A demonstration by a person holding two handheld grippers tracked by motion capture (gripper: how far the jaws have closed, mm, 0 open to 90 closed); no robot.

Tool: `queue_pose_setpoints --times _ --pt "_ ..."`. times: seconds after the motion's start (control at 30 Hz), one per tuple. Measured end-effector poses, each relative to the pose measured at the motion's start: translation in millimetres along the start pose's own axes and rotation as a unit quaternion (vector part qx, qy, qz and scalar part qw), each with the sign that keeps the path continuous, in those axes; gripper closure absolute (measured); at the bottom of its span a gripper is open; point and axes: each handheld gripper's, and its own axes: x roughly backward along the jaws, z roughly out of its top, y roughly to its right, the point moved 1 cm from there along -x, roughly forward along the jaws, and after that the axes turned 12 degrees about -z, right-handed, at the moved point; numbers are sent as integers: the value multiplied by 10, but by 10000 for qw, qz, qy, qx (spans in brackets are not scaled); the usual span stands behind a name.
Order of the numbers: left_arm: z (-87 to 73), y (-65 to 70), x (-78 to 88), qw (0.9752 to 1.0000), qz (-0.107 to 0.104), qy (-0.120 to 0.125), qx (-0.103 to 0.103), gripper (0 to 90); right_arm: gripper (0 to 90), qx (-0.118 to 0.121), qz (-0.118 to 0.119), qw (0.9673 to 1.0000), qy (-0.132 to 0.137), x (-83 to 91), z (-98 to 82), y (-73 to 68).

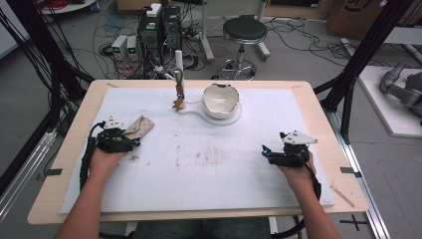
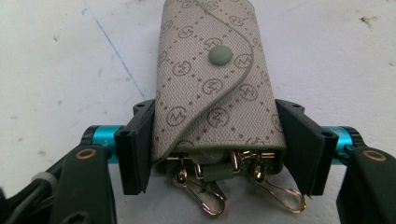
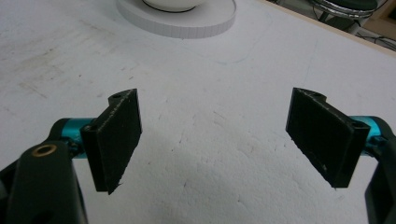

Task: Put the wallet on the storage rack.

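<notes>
Clamping our left gripper on the beige monogrammed key pouch, snapped shut with gold clips showing, we held it near the desk's left edge; our right gripper stood released.

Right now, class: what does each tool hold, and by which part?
The left tool grips the key pouch by its two long sides, near the open end with the clips. The right tool holds nothing.
</notes>
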Motion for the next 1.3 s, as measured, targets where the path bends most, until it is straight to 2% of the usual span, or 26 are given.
queue_pose_setpoints --times 0.03,0.2,0.3,0.33,0.37,0.43,0.53,0.57,0.6,0.63,0.67,0.77,0.8,0.83,0.87,0.93,1.0,1.17,1.3 --pt "3 11 26 10000 17 -6 82 345 186 -3 6 10000 15 -19 4 8" --pt "29 37 117 9999 29 159 14 350 186 -8 16 10000 29 -34 19 -13" --pt "66 115 184 9996 16 234 -164 349 186 15 38 10000 10 -35 19 -24" --pt "66 115 184 9996 16 234 -164 349 186 15 38 10000 10 -35 19 -24" --pt "81 165 210 9994 12 188 -296 349 186 -24 34 10000 -17 -21 17 -27" --pt "111 235 241 9989 -4 182 -434 349 186 -65 59 10000 36 -2 19 -35" --pt "160 296 272 9984 -46 214 -526 348 186 -29 75 9999 61 5 30 -48" --pt "226 379 296 9977 -134 356 -561 347 186 -19 61 10000 63 1 29 -50" --pt "226 379 296 9977 -134 356 -561 347 186 -19 61 10000 63 1 29 -50" --pt "308 479 305 9965 -251 380 -705 347 186 -35 91 9999 42 -5 26 -49" --pt "308 479 305 9965 -251 380 -705 347 186 -35 91 9999 42 -5 26 -49" --pt "438 641 299 9940 -422 399 -924 347 186 -87 134 9998 69 -3 25 -38" --pt "518 740 293 9922 -495 414 -1064 347 186 -104 146 9998 85 -2 26 -29" --pt "518 740 293 9922 -495 414 -1064 347 186 -154 156 9997 84 -1 26 -23" --pt "600 815 282 9904 -552 421 -1199 347 186 -194 164 9996 90 -1 24 -17" --pt "646 845 280 9898 -557 431 -1242 348 186 -224 151 9996 90 1 24 -10" --pt "793 921 275 9876 -619 516 -1348 348 186 -248 160 9995 76 -4 21 -1" --pt "1016 1038 209 9833 -741 622 -1540 348 186 -203 162 9997 47 -17 23 -9" --pt "1124 1091 127 9821 -817 622 -1577 348 186 -183 135 9997 45 -22 23 -16"
